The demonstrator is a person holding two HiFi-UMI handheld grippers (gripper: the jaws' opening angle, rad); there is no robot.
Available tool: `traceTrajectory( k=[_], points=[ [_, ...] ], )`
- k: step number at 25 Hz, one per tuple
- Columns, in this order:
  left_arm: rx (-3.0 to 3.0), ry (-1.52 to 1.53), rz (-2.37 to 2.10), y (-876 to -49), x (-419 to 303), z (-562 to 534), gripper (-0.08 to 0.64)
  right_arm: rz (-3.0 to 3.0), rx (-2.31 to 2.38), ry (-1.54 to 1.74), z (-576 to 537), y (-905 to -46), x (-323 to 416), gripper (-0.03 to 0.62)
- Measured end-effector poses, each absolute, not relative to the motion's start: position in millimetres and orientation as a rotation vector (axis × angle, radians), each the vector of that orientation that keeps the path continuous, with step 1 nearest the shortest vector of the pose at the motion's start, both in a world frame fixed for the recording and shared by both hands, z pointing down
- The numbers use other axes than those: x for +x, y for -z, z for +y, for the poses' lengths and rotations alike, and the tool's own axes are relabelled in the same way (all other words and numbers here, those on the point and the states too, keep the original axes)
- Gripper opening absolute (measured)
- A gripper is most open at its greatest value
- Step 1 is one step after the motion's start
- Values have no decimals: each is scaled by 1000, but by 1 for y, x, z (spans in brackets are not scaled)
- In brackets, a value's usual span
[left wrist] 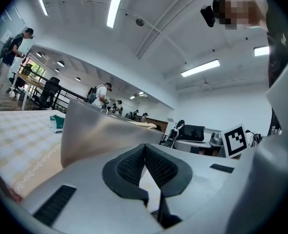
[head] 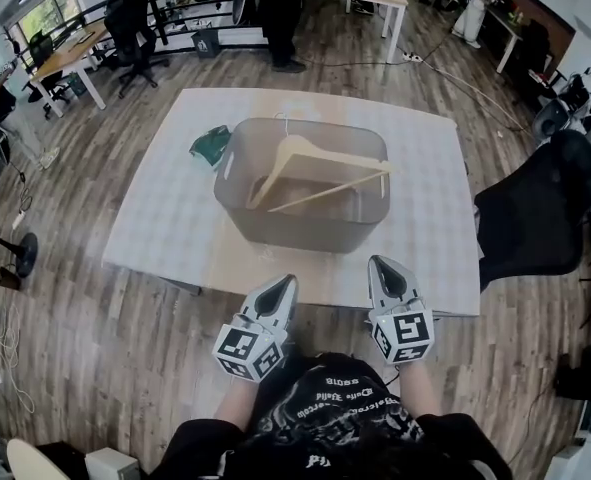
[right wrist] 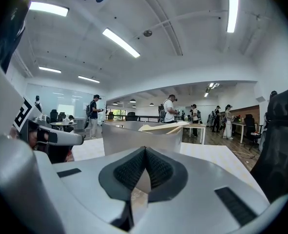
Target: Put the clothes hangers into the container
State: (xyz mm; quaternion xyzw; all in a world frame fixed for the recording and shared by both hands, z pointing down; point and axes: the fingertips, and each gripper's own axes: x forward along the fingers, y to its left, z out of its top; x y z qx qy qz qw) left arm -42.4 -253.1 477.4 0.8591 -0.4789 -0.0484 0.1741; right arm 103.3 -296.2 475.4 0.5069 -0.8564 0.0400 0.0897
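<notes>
A translucent grey container (head: 302, 183) stands in the middle of the white table (head: 165, 218). Inside it lie wooden clothes hangers (head: 310, 168), one leaning over the right rim. The same container (left wrist: 102, 133) fills the left gripper view, and the container (right wrist: 144, 135) with a hanger (right wrist: 163, 126) on its rim shows in the right gripper view. My left gripper (head: 283, 290) and right gripper (head: 381, 268) hover at the table's near edge, short of the container. Both are shut with nothing between their pads; the left gripper (left wrist: 144, 147) and right gripper (right wrist: 144, 151) have their tips touching.
A green object (head: 211, 143) lies on the table left of the container. A black office chair (head: 540, 213) stands to the right of the table. Desks, chairs and people stand farther back in the room, one person (head: 280, 13) behind the table.
</notes>
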Motion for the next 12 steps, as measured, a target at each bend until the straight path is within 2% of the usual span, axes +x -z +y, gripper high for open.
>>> traceTrajectory(
  k=[12],
  points=[
    [2451,53,-1394,-486,-46,-261,20,-2541,1483,-129,-302,-483,100,8]
  ],
)
